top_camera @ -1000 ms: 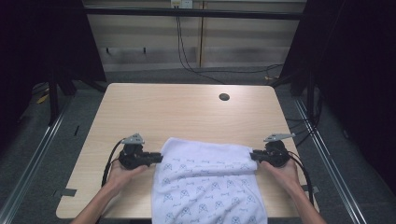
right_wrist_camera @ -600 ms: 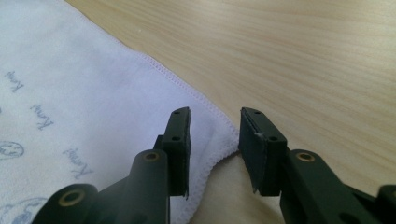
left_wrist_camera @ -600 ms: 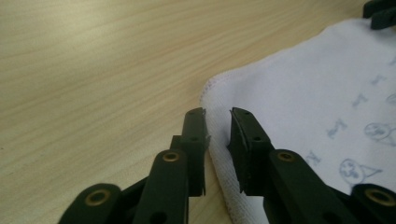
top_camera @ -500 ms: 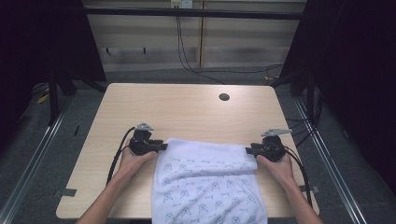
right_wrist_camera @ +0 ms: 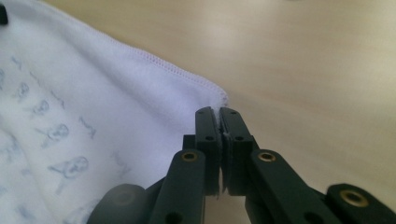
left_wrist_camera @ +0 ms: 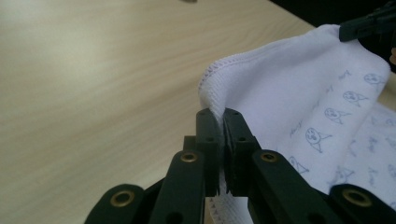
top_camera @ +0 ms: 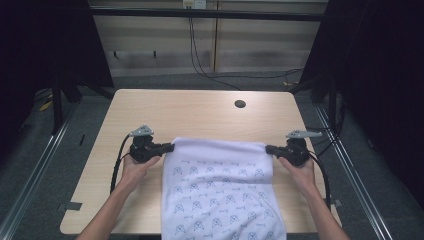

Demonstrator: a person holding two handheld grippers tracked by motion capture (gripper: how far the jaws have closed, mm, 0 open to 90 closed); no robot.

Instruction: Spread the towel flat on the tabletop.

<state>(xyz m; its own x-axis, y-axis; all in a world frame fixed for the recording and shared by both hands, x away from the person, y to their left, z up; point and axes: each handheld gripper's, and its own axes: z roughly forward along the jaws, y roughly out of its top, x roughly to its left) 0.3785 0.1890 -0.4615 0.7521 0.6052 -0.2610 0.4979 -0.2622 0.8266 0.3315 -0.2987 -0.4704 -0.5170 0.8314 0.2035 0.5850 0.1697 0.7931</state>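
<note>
White patterned cloth [top_camera: 220,190], far corners pinched, draping over table [top_camera: 200,115] edge.

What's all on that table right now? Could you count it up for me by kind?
Cloths: 1, a white printed cloth hanging over the near edge of the wooden table.
Hand-held grippers: 2, the left gripper and the right gripper, each pinching a far corner of the cloth.
Holes in the tabletop: 1, a dark round hole.
Total: 4.
</note>
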